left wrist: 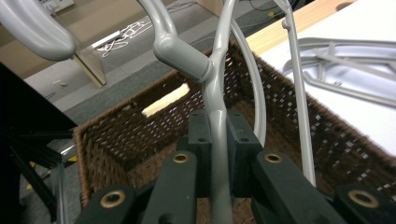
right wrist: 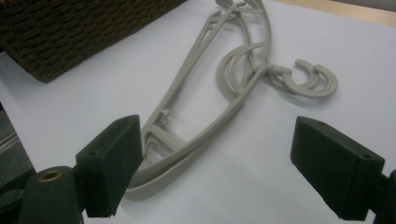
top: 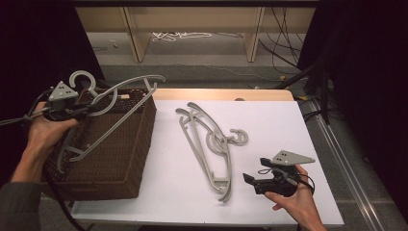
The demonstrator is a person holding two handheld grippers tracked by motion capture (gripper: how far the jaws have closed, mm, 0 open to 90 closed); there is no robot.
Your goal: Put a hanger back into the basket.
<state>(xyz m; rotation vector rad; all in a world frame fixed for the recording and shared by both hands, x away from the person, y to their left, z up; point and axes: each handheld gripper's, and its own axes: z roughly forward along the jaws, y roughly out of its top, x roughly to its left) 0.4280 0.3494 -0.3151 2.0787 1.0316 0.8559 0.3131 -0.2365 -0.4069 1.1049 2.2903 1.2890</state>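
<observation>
Left gripper (top: pixel 89 109) jaws pinch a smooth grey plastic hanger (top: pixel 113 96) over the dark woven basket (top: pixel 120 159) at left; more hangers (top: pixel 211 144) lie on the white worktop (top: pixel 269 125) before the right gripper (top: pixel 250 181), jaws spread

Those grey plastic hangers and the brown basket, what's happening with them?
A person is working with a hand-held gripper in each hand. The left gripper is shut on a grey plastic coat hanger, holding it over the open brown woven basket at the table's left. The right gripper is open, its jaws wide apart, near the stacked grey hangers lying on the white table top. They look likely to follow it into the basket.
</observation>
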